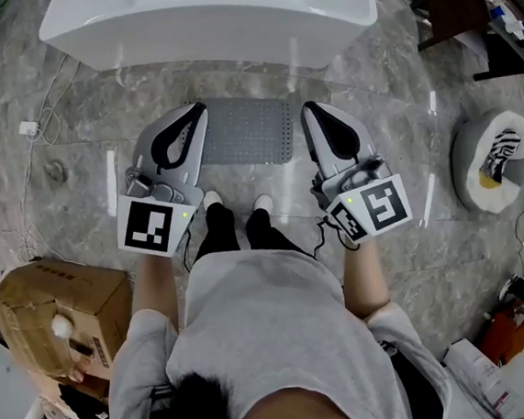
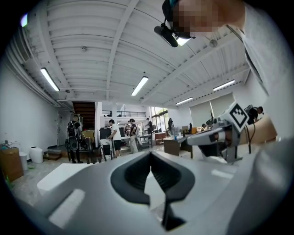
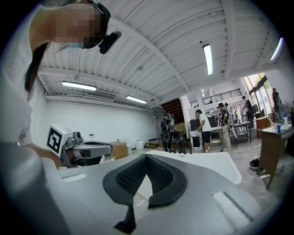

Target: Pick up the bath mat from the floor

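A person in a grey T-shirt and black trousers stands on a grey marbled stone floor (image 1: 397, 80), seen from above, with a hand-held gripper in each hand.

The grey rectangular studded rubber bath mat (image 1: 247, 130) lies flat on the floor at 12 o'clock from the person's white shoes (image 1: 212, 200), just beyond the toes. Its far long edge lies right by the white bathtub (image 1: 226, 23), which fills the top of the head view.

The left gripper (image 1: 200, 109) is held out at 11 o'clock. From above it covers the mat's left end. Its black-lined jaws are closed tip to tip, and they hold nothing. In its own view the left gripper looks out across a large white-ceilinged room with strip lights, not down at the floor.

The right gripper (image 1: 309, 109) is held out at 1 o'clock, above the mat's right end. Its jaws are likewise closed together at the tips, with nothing between them. Each gripper carries a white cube with black square markers near the person's hand.

How high either gripper is above the mat cannot be told from the head view.

A battered brown cardboard box (image 1: 60, 311) sits on the floor at 8 o'clock from the person. Several people stand among worktops across the room.
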The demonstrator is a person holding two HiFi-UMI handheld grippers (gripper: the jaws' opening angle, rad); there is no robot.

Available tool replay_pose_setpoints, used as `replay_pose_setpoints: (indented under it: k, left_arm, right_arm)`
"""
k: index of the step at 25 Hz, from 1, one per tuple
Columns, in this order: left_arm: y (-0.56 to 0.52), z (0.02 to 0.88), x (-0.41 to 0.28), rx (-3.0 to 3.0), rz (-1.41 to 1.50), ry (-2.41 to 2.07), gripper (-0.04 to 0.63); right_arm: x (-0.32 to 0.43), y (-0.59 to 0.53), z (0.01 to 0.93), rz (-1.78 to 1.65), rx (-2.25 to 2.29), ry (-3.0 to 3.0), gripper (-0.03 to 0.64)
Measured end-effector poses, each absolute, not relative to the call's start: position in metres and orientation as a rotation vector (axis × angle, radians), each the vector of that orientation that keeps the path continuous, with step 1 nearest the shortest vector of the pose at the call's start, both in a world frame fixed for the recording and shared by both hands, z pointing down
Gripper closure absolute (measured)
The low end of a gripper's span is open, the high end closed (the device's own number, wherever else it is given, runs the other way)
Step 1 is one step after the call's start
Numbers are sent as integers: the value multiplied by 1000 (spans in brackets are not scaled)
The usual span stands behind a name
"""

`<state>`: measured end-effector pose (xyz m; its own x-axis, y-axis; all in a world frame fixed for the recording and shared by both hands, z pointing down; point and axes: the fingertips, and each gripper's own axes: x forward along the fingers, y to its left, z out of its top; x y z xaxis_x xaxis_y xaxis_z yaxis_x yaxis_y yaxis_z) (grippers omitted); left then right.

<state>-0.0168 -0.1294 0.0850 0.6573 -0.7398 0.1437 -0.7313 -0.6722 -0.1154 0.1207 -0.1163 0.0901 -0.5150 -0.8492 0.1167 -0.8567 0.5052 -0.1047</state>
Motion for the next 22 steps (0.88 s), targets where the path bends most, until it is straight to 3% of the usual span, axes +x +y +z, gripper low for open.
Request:
replay_pose_setpoints:
  k: [22]
  left_arm:
    - [-191,167,-53,-2929,-425,1185,595]
  right_arm:
    - [118,-164,166,381,1676,-2494,615]
